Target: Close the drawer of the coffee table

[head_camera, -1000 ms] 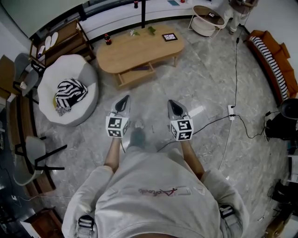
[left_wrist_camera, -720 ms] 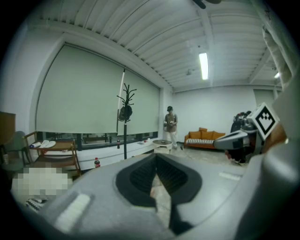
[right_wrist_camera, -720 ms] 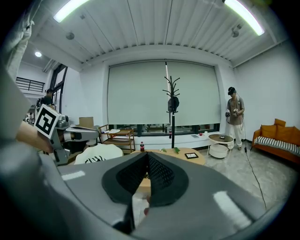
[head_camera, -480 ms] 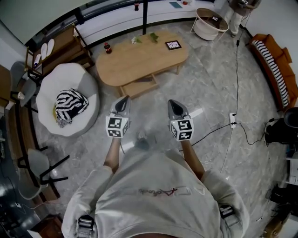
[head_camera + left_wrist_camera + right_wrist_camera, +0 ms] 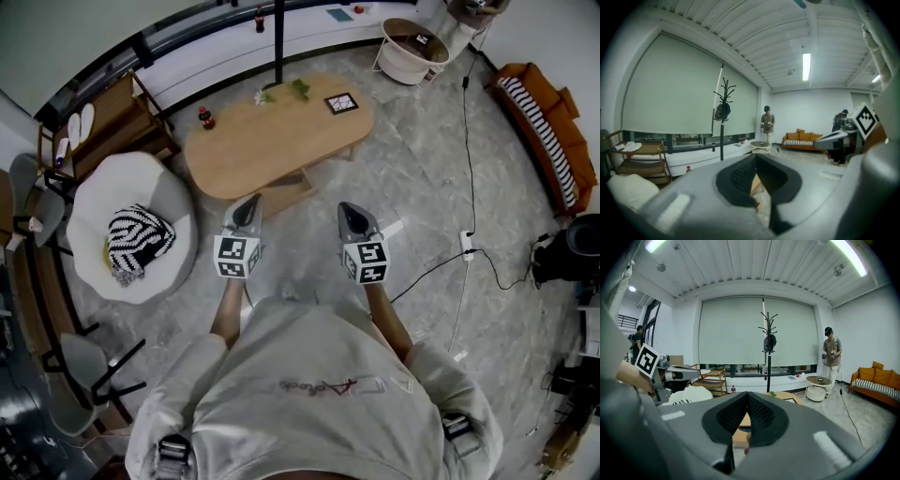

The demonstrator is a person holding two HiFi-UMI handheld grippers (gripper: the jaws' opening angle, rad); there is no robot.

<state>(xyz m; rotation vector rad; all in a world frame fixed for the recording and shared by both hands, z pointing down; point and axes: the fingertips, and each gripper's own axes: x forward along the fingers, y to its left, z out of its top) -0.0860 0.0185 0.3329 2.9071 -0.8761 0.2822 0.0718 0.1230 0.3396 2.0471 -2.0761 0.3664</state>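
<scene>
Nothing of the closing looks done yet: the drawer [image 5: 284, 190] juts out from the near side of the oval wooden surface [image 5: 272, 131], and both tools hang short of it, touching nothing. The left tool [image 5: 249, 201] and right tool [image 5: 349, 208] are each clenched, with nothing between the pads. Reaching and pushing remain. Only the head view shows the drawer whole. The left gripper view alone shows a standing person [image 5: 767, 123] beyond the surface.

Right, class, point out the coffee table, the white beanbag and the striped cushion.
coffee table [image 5: 272, 141], head view, bare wooden top
white beanbag [image 5: 122, 183], head view, upper rim
striped cushion [image 5: 139, 242], head view, its middle
</scene>
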